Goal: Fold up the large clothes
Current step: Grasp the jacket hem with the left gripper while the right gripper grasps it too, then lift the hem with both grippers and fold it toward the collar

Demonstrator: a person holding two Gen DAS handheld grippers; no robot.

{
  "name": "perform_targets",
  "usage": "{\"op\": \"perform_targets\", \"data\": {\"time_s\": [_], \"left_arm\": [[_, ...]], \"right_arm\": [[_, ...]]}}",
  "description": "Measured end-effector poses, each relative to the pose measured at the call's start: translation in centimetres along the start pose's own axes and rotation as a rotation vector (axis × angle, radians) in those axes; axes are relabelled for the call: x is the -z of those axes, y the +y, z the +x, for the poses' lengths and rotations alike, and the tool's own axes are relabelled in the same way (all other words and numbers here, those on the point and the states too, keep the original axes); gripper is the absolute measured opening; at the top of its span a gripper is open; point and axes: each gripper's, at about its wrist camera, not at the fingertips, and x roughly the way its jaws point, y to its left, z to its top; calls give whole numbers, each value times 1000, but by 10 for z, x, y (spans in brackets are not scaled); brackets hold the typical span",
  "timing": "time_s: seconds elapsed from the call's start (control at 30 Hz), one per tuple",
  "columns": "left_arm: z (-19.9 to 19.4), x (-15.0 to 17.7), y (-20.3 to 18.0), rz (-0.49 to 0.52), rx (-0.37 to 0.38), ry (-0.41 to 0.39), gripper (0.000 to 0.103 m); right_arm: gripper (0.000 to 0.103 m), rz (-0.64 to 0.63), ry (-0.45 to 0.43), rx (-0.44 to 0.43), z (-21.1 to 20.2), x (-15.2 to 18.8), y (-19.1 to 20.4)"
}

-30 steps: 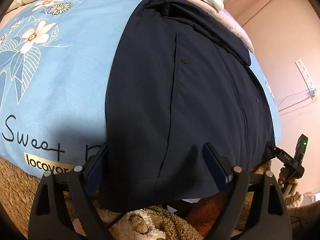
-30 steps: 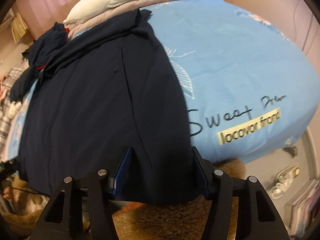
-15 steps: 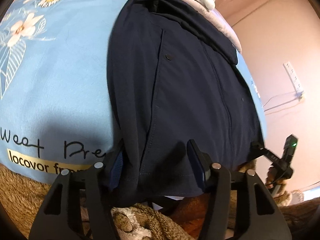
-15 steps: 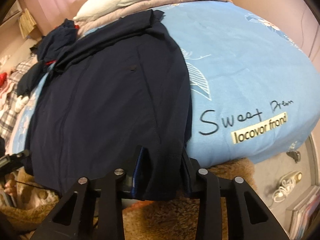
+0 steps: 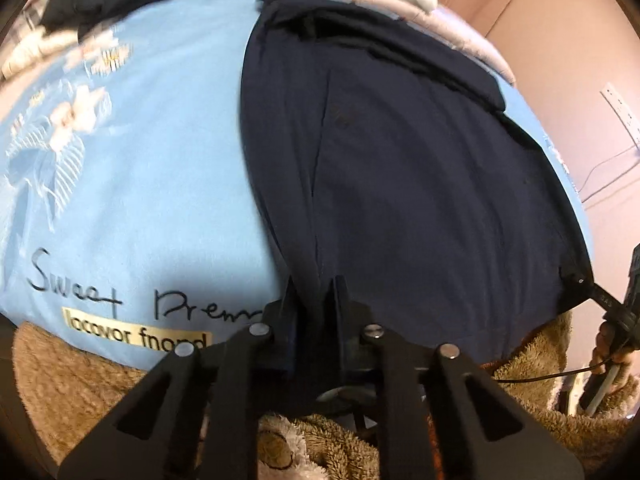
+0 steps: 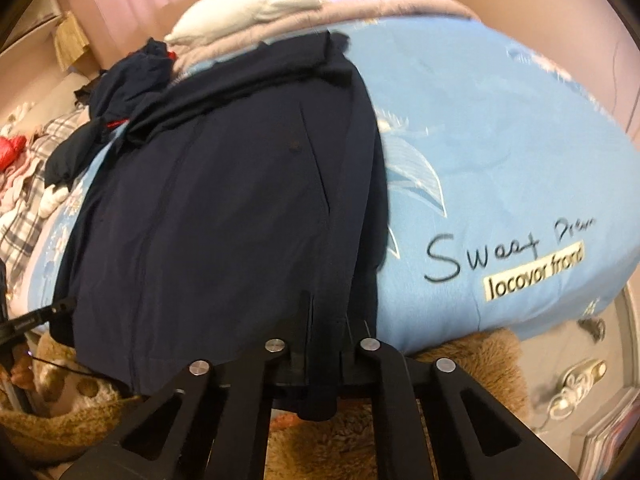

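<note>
Navy fabric pinched in both my grippers at the near hem!

Dark navy garment (image 5: 420,184) lies spread flat on the light blue floral bedspread (image 5: 152,184) with its black "Sweet Dream" lettering, hem hanging over the bed's near edge above a brown fuzzy blanket (image 5: 56,376). My left gripper (image 5: 314,300) has just been closing, and its jaws are now pressed onto a bunched fold of the hem near the garment's one side edge. My right gripper (image 6: 326,336) has just been closing too, and it clamps the hem at the other edge beside the bedspread lettering. White pillow (image 6: 248,4) sits at the far end, with a crumpled dark cloth (image 6: 120,92) just beside the garment's collar end.
</note>
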Motion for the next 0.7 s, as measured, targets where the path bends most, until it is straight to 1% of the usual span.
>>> {"op": "perform_targets", "data": {"time_s": [0.1,0.2,0.3,0.37,0.43,0.47,0.53,0.6,0.7], "left_arm": [[-23,-3,-3,-5,37,-65,9],[-43,-7,0,-37,66,-101,7],[-67,-10,3,-46,83,-164,5],[-83,-10,4,-52,124,-194,4],[-94,-9,3,-38,154,-208,4],[-97,-9,2,-31,151,-215,4],[-95,-7,5,-49,158,-196,4],[-97,-9,8,-74,185,-192,4],[-119,-9,14,-83,212,-252,4]], "right_arm": [[7,3,-62,-31,-19,-4,6],[6,-14,-124,-51,-41,-6,12],[6,-13,-160,-91,-55,-9,12],[6,-11,-183,-132,-65,-10,13],[6,-7,-205,-166,-72,-13,13],[6,-6,-212,-182,-76,-11,14],[6,3,-227,-200,-79,-14,16],[6,0,-235,-221,-83,-13,19],[6,-7,-261,-231,-93,-12,25]]}}
